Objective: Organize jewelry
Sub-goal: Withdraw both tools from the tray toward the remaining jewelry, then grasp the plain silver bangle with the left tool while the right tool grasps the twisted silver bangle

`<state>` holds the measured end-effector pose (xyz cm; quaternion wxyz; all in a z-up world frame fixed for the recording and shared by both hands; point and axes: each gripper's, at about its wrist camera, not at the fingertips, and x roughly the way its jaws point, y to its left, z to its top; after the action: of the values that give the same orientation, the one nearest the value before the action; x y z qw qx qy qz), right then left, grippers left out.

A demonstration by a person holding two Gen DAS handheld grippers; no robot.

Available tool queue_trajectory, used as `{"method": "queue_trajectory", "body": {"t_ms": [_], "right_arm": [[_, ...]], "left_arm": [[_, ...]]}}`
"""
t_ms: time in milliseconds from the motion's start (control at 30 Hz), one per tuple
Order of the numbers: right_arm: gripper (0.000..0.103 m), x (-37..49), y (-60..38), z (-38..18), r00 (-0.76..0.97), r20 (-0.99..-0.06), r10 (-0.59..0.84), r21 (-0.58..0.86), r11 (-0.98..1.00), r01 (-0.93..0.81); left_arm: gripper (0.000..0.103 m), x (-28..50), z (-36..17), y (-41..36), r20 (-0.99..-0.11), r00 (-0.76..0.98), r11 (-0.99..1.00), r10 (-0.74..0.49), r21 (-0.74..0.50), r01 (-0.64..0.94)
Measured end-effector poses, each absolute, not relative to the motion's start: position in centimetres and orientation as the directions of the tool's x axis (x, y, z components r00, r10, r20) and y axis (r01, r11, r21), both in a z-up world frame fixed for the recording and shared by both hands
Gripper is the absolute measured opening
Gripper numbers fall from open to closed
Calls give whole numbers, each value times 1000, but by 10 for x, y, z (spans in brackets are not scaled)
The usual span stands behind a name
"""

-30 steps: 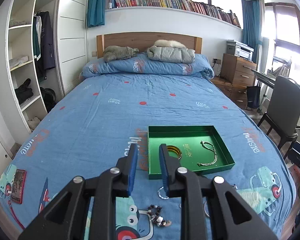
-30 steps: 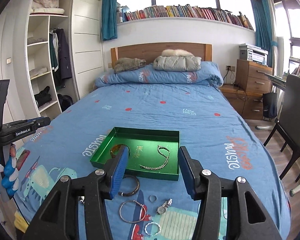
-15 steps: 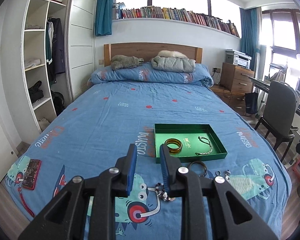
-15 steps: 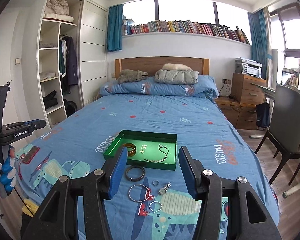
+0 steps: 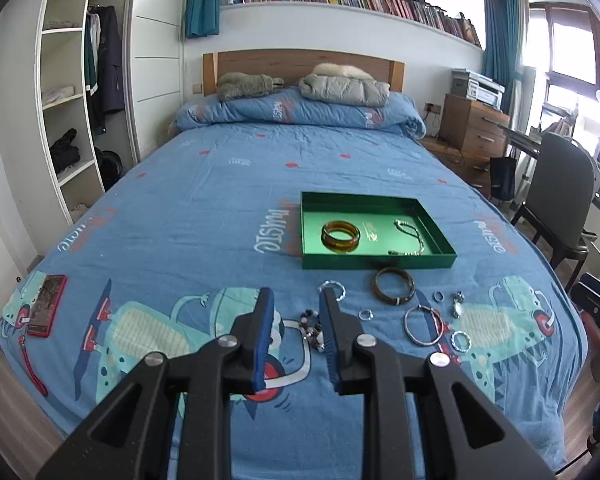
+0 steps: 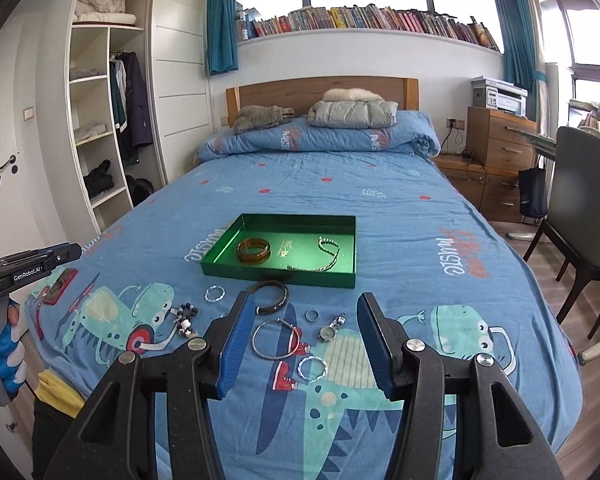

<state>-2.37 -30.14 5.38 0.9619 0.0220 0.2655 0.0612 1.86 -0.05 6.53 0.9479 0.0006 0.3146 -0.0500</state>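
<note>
- Both grippers hover empty over the near bed edge: the right gripper (image 6: 302,334) has its fingers spread wide, the left gripper (image 5: 296,334) has only a narrow gap
- The green tray (image 6: 216,258) already holds an amber bangle (image 6: 253,250) and a chain (image 6: 324,258); loose rings, hoops and a watch (image 6: 331,327) lie just near of it
- A sound next pick looks like the dark bangle (image 6: 274,298), straddling its rim from above
- Only the right view shows the person's blue-gloved hand (image 6: 4,356); the left view shows the red phone (image 5: 46,306) more clearly

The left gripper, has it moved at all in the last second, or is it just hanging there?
Yes. The left gripper has pulled back toward the foot of the bed: the green tray, earlier right at its fingertips, now lies well beyond them, with loose jewelry between.
</note>
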Motion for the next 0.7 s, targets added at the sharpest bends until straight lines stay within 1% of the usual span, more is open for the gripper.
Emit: {"method": "queue_trajectory", "body": {"t_ms": [367,533,700], "right_arm": [[53,27,-304,-56,694,-689,210,83,974,-211],[53,54,-306,-85,644,-727,238,108,966,-235],[53,71,-305,-106,601,-752,271,135,955,-263]], "left_arm": [[23,60,-21,-67,-740,645,978,-192,-94,183],[23,85,-52,-96,-787,572,966,-233,-119,229],[23,107,-74,-123,-814,508,948,-281,-153,279]]}}
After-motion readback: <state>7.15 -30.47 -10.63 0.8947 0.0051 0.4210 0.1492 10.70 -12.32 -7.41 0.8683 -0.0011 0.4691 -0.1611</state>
